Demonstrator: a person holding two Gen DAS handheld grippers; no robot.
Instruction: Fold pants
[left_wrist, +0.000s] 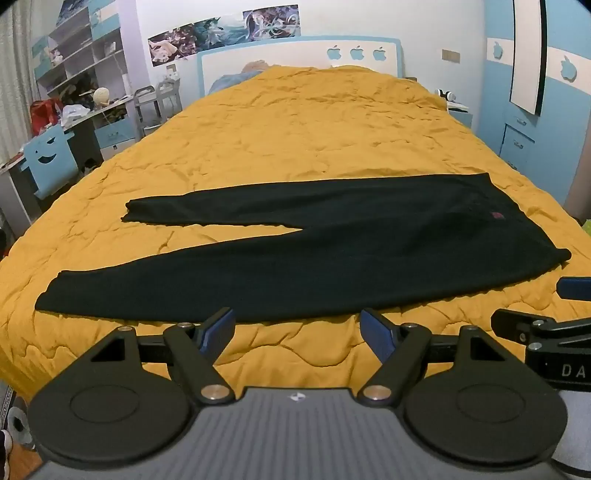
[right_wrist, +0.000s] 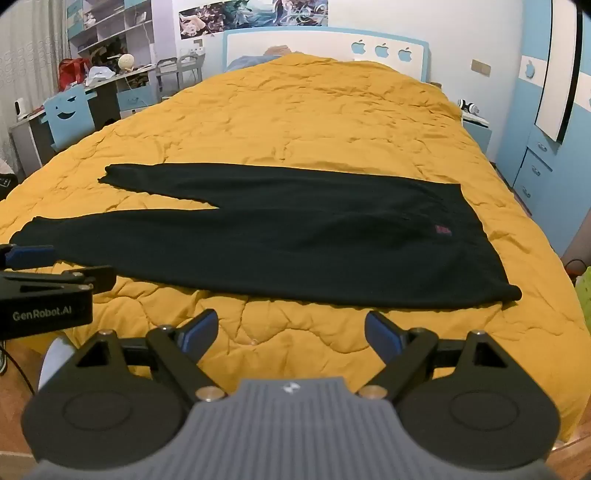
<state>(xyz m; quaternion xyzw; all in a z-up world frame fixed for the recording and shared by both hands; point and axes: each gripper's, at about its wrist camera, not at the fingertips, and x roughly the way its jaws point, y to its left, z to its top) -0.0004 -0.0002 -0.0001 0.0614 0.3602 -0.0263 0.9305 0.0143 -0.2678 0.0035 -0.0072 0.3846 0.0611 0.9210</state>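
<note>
Black pants lie flat and spread on the yellow bedspread, waist to the right with a small red label, both legs running left and apart. My left gripper is open and empty, hovering just short of the near leg's edge. My right gripper is open and empty, just short of the pants near the waist end. Each gripper shows at the edge of the other's view.
The bed's blue and white headboard is at the back. A cluttered desk and blue chair stand to the left, blue cabinets to the right. The bed's near edge lies under the grippers.
</note>
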